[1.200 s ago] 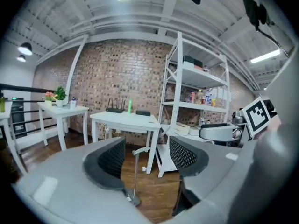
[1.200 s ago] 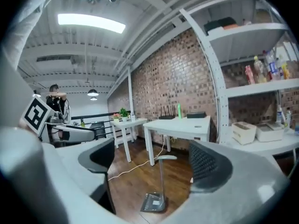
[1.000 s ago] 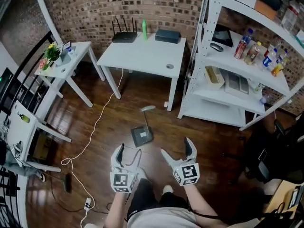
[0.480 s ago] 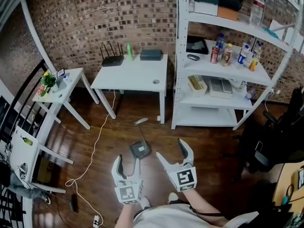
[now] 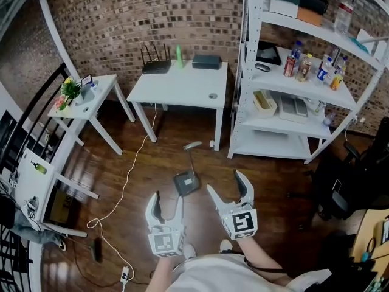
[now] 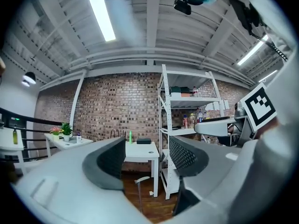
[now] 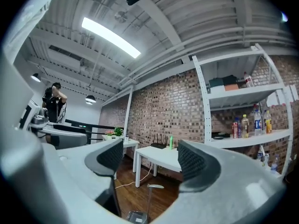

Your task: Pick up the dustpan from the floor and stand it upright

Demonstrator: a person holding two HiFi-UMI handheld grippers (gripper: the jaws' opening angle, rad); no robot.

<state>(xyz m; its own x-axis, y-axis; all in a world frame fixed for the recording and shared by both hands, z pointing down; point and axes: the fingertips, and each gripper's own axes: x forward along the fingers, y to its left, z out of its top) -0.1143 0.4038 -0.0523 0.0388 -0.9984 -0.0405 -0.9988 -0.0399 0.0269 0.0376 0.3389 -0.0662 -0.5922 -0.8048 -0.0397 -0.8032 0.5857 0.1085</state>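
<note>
The dustpan (image 5: 186,182) is found upright on the floor (image 5: 140,169), pan down and handle up, ahead of both grippers and apart from them. The left gripper (image 5: 166,198) is held open and empty. The right gripper (image 5: 225,183) is also empty, its jaws closing on nothing. The task is judged done, and the handle is best left untouched so that nothing is toppled.

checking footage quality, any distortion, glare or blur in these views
Head view: fisheye bows the brick wall and shelving, dustpan looks sharp. Left gripper view: dark rounded corners, ceiling light blown out. Right gripper view: same vignette, light strip glaring.
</note>
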